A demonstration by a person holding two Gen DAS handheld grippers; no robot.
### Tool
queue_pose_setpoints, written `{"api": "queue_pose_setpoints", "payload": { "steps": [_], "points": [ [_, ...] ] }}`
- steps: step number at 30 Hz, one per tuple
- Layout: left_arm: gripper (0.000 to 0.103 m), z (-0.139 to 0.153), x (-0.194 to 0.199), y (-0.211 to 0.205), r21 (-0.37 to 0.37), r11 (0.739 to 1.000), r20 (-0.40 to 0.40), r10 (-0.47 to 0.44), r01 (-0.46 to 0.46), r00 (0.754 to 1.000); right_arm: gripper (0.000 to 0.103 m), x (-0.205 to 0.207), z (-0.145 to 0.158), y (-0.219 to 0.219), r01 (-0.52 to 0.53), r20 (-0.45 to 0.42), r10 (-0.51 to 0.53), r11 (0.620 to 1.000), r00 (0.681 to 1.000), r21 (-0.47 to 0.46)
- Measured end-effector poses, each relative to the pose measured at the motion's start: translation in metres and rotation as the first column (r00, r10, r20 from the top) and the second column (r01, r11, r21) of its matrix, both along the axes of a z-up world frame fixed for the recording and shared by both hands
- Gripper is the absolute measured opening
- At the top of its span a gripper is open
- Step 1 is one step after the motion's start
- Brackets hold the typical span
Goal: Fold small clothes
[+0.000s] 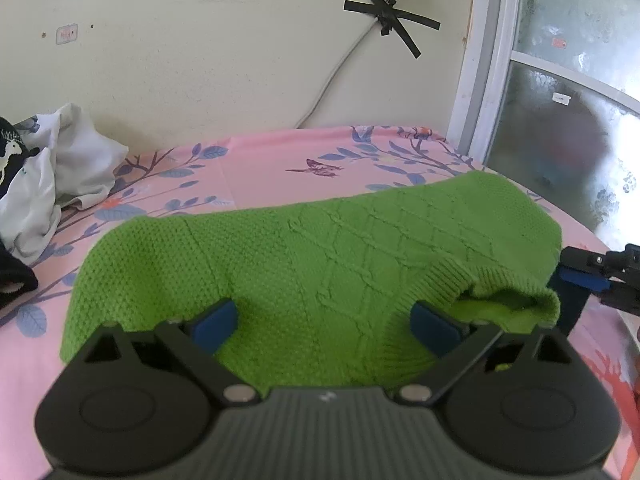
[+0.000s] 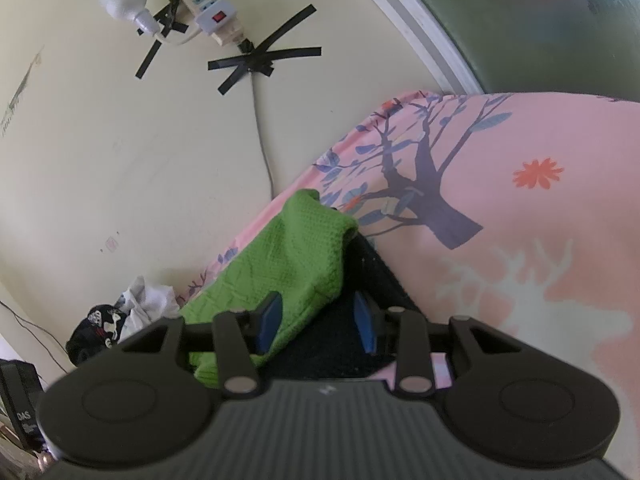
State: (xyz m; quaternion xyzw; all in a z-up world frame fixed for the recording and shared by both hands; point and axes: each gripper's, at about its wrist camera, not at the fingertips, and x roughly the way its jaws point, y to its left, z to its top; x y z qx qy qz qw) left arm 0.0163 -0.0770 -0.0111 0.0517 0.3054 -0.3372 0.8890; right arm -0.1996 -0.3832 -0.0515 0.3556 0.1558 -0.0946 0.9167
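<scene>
The green sweater (image 1: 320,264) lies flat on the pink sheet (image 1: 248,168), right in front of the left gripper (image 1: 324,322); its 2 jaws stand wide apart with the knit lying between them, and they pinch nothing. The right gripper (image 2: 316,320) sits at the sweater's far right end with its jaws only a little apart; one blue pad rests on the green knit, but I cannot tell if it really grips it. To fold well, I think each gripper should take a corner and lift both together; slow, so the knit stays smooth.
</scene>
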Motion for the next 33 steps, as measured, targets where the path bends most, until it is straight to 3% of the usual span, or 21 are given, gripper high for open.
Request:
{"api": "queue_pose_setpoints", "payload": {
  "steps": [8, 24, 26, 28, 30, 33],
  "points": [
    [0.103, 0.001, 0.003, 0.005, -0.048, 0.999, -0.031, -0.016, 0.014, 0.999, 0.026, 0.000, 0.000, 0.000, -0.001, 0.005, 0.001, 1.000, 1.000, 0.011],
    [0.103, -0.005, -0.012, -0.009, 0.092, 0.996, 0.029, -0.025, 0.023, 0.999, 0.028, 0.000, -0.001, -0.003, -0.010, 0.015, 0.010, 1.000, 1.000, 0.026],
    [0.103, -0.003, -0.012, -0.002, 0.055, 0.998, 0.021, -0.029, 0.028, 0.999, 0.028, 0.000, -0.001, -0.002, -0.012, 0.014, 0.011, 1.000, 1.000, 0.025],
    [0.098, 0.004, -0.010, 0.012, -0.028, 1.000, 0.004, -0.009, 0.009, 1.000, 0.033, -0.002, 0.002, -0.002, -0.013, 0.009, 0.013, 1.000, 1.000, 0.021],
    [0.092, 0.015, -0.009, 0.032, -0.150, 0.989, -0.037, 0.010, -0.016, 0.999, 0.054, -0.014, 0.014, 0.006, -0.023, 0.079, 0.024, 1.000, 0.997, -0.008],
    [0.091, 0.022, -0.009, 0.049, -0.218, 0.975, -0.029, 0.035, -0.041, 0.999, 0.054, -0.022, 0.036, 0.030, -0.101, 0.154, 0.116, 0.990, 0.981, -0.102]
  ]
}}
